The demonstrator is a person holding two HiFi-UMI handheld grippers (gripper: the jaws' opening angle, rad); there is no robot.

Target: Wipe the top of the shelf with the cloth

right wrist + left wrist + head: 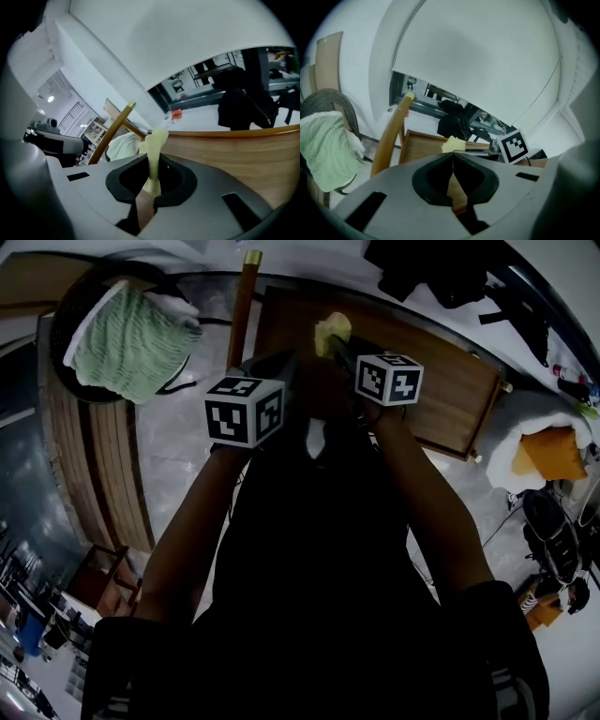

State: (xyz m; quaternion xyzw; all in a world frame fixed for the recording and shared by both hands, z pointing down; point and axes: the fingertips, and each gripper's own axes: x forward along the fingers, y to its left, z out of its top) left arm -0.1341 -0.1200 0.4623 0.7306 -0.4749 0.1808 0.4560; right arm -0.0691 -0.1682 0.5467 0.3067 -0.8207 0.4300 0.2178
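Note:
A pale yellow cloth (332, 332) hangs just above the near left part of the brown wooden shelf top (431, 381). My right gripper (334, 345) is shut on it. In the right gripper view the cloth (154, 145) stands up as a pinched strip between the jaws of the right gripper (152, 161), with the shelf top (234, 150) stretching off to the right. My left gripper (281, 364) is beside the right one, shut and empty. In the left gripper view its tips meet at the left gripper (452, 155), and the cloth (453, 144) shows just beyond over the shelf top (424, 145).
A green knitted cloth (131, 343) lies on a dark round chair at the upper left. A wooden pole (244, 301) leans by the shelf's left edge. Black bags (441, 268) sit on the white surface behind. An orange thing on white padding (548, 451) is at the right.

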